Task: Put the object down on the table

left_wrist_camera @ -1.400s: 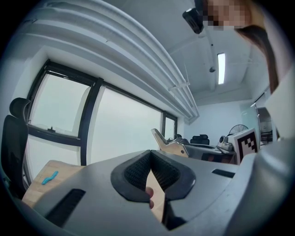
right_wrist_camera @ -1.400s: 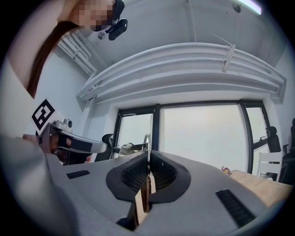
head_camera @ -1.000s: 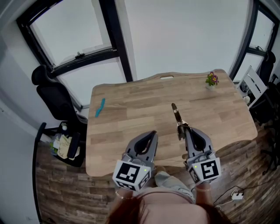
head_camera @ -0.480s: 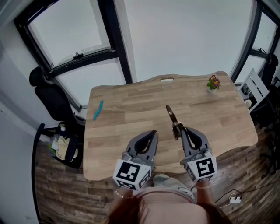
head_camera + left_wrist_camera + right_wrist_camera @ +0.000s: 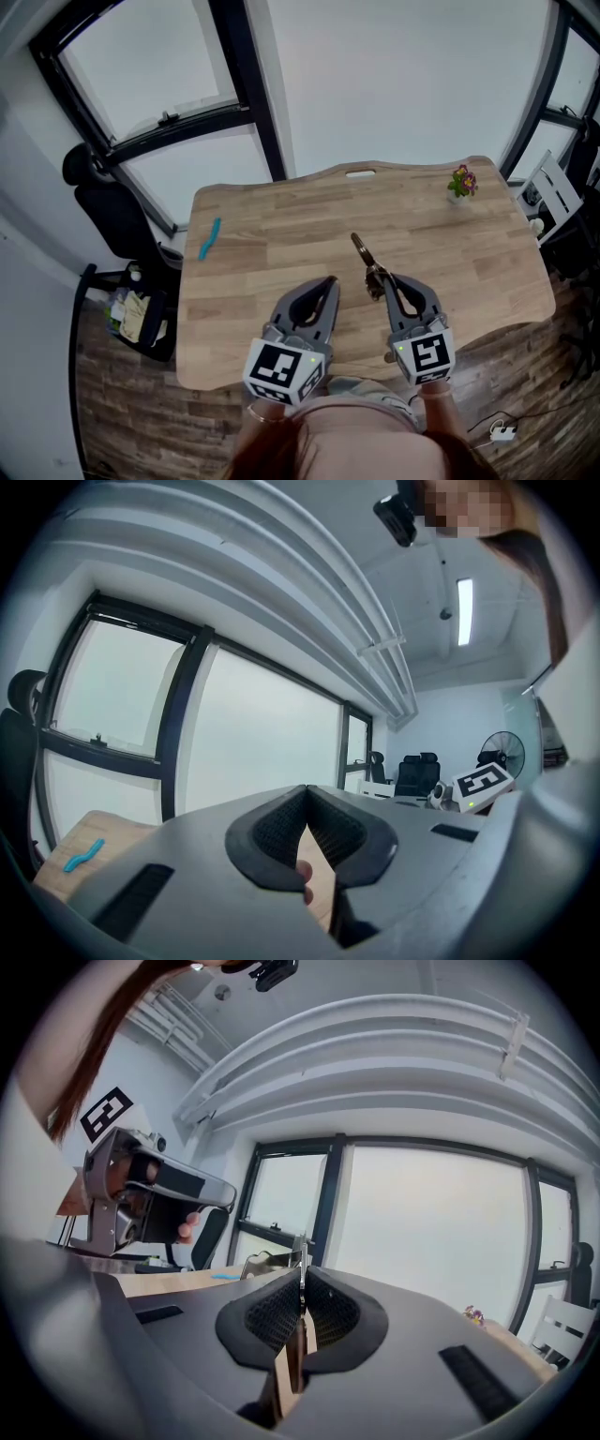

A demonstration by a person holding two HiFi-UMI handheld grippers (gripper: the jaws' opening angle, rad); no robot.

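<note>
Head view: The right tongs are clenching on a thin metal object, which is sticking out ahead of the tips over the tabletop. The step in hand is judged to be the carry to the set-down point. The object is not yet lying flat, and this view is not showing whether its far end is touching the wood. The left tongs are sitting just beside the right pair on the left, closed and carrying nothing. Both pairs are pointing away from the person across the tabletop, roughly parallel. A blue item is lying well to the left of the left tongs, and a small flower pot is standing well ahead of the right tongs and to their right.

Left gripper view: The left tongs are pointing about level, with the pads meeting at the tips and nothing between them. A fingertip is showing through the gap lower down. The blue item is showing low on the left.

Right gripper view: The right tongs are pinching the object edge-on, so it is standing up as a thin blade between the pads, with its wider part reaching forward of the tips. The tabletop is lying below and to the left of the tips.

Next move: Judged from these views, the right tongs are needing to bring the object down until it is resting on the wood, then release it, with the tips drawing back clear of the object.
</note>
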